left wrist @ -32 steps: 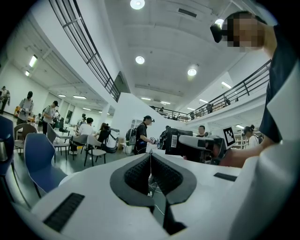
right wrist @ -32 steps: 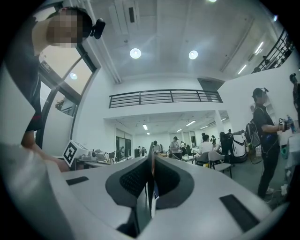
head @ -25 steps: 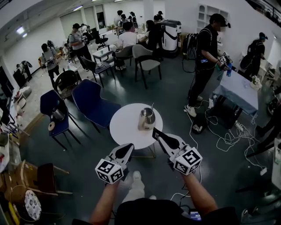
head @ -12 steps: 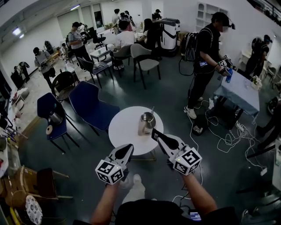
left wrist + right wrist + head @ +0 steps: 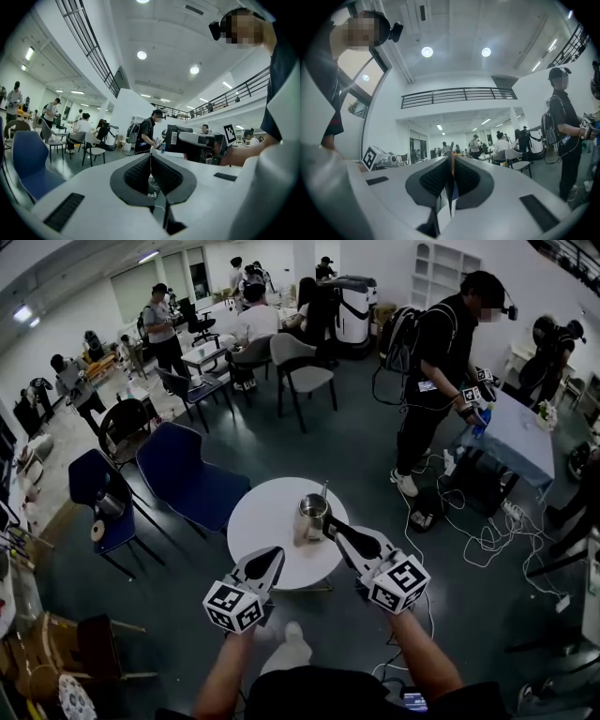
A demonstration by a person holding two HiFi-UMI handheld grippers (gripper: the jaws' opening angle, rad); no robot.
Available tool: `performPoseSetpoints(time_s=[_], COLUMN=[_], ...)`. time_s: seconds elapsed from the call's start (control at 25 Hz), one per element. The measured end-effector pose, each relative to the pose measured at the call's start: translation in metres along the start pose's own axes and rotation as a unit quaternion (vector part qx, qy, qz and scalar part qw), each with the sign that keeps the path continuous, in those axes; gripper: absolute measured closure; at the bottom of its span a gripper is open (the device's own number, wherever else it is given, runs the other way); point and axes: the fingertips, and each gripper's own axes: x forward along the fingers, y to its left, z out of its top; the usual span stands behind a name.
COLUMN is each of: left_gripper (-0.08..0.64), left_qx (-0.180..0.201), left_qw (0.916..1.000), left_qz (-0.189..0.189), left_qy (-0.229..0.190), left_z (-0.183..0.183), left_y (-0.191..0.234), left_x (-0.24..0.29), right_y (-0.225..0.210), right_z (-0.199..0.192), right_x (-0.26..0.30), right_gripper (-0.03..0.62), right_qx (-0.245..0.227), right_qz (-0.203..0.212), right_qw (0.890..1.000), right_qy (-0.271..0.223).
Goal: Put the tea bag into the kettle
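A metal kettle stands on the right half of a small round white table, with a thin rod sticking up from its mouth. My right gripper reaches out so that its tip lies at the kettle's near right side. In the right gripper view that gripper is shut on a thin flat tea bag with an orange top edge. My left gripper hangs over the table's near edge, left of the kettle. Its jaws meet, with nothing seen between them.
Two blue chairs stand left of the table. At the right a person with grippers stands by a cloth-covered table. Cables lie on the floor to the right. More people and chairs fill the back.
The table and kettle have come nearer in the head view, so the right gripper's tip now lies by the kettle. Both grippers keep the same pose and stay shut.
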Motion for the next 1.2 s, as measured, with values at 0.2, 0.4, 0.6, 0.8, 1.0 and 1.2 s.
performPoseSetpoints(time_s=[0.2,0.4,0.6,0.8,1.0,1.2], left_gripper=[0.543,0.543,0.543,0.543,0.543,0.543], left_qx=[0.007,0.019,0.016,0.014,0.011,0.007], left_qw=[0.9998,0.9997,0.9996,0.9994,0.9996,0.9995], left_qz=[-0.01,-0.016,-0.02,-0.022,-0.011,-0.019], left_qy=[0.015,0.009,0.015,0.02,0.023,0.024], left_z=[0.024,0.037,0.037,0.046,0.047,0.051], left_y=[0.041,0.069,0.099,0.123,0.153,0.183], left_x=[0.027,0.044,0.059,0.077,0.085,0.098], right_y=[-0.027,-0.045,-0.058,-0.079,-0.091,-0.104], right_z=[0.014,0.012,0.005,0.01,0.005,0.0], right_x=[0.044,0.068,0.095,0.12,0.14,0.169], right_gripper=[0.56,0.56,0.56,0.56,0.56,0.56], right_qx=[0.008,0.009,0.011,0.011,0.012,0.007], right_qz=[-0.014,-0.022,-0.03,-0.034,-0.055,-0.06], right_qw=[1.0,1.0,0.999,0.999,0.998,0.998], right_qy=[-0.001,-0.006,-0.001,0.006,0.014,0.023])
